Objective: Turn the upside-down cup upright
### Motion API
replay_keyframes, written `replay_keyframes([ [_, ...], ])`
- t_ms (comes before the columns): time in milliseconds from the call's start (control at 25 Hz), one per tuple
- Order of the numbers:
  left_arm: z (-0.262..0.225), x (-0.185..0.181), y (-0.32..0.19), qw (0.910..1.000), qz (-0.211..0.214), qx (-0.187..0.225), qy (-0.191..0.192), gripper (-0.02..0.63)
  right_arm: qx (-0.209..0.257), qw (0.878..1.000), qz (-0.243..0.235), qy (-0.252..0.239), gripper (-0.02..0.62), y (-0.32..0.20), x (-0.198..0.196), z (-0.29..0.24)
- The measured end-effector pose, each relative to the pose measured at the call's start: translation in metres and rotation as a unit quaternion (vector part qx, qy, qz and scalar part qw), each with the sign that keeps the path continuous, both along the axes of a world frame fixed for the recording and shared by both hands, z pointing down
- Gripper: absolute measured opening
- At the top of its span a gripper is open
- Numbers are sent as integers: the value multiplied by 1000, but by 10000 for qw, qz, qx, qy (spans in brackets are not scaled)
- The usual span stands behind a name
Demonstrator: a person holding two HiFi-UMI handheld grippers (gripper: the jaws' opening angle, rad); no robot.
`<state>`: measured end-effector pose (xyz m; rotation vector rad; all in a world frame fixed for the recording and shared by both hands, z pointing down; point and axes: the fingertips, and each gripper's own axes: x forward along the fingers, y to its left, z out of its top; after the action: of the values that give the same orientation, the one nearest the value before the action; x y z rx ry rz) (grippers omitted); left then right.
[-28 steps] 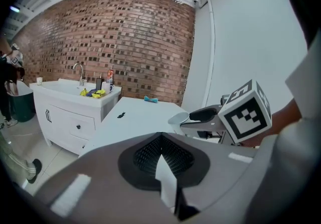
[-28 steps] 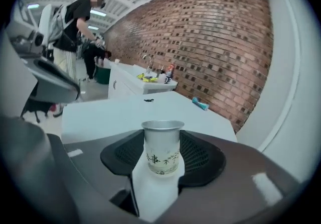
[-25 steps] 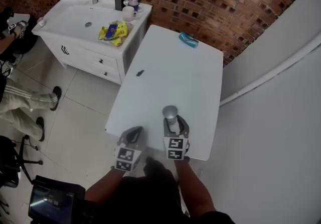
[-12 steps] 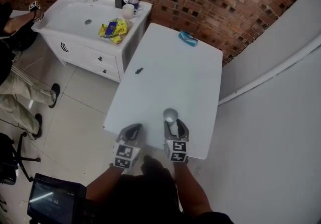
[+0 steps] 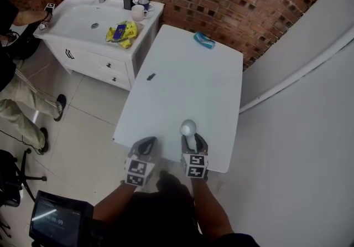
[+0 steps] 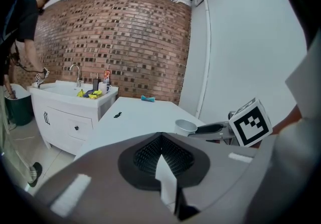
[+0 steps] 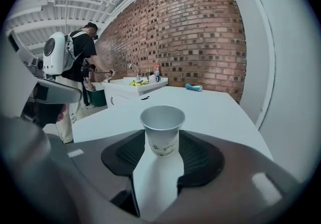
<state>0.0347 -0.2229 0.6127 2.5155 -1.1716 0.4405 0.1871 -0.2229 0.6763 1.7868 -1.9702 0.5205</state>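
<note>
A pale paper cup (image 7: 162,130) with a small print stands mouth up between the pads of my right gripper (image 7: 162,143), which press on its lower sides. The jaws have just closed a little on it. From the head view the cup (image 5: 188,128) is over the near end of the white table (image 5: 182,80), in front of the right gripper (image 5: 193,139). My left gripper (image 5: 146,143) hangs beside it at the table's near edge, jaws together and holding nothing. The left gripper view shows the cup (image 6: 185,127) upright to the right of the left gripper (image 6: 161,160).
A blue object (image 5: 204,41) lies at the table's far end and a small dark thing (image 5: 150,76) near its left edge. A white sink cabinet (image 5: 94,24) with a yellow packet (image 5: 123,32), a mug and bottles stands at the far left. A person (image 5: 16,107) stands beside it.
My right gripper has sunk a little toward the table with the cup in it. The left gripper has kept still. The person at the left has reached toward the sink.
</note>
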Motion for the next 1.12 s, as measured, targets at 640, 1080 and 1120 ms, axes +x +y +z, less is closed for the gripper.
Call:
replay_keyframes([
  [640, -17, -12, 24, 9997, 135, 160, 118, 0, 252, 9984, 483, 178, 103, 52, 1, -32],
  [1080, -34, -31, 71, 9982, 411, 424, 133, 2, 793, 9941, 732, 89, 12, 104, -35, -81],
  [1120, -35, -32, 75, 9980, 428, 446, 138, 2, 803, 9941, 718, 84, 12, 110, -40, -83],
])
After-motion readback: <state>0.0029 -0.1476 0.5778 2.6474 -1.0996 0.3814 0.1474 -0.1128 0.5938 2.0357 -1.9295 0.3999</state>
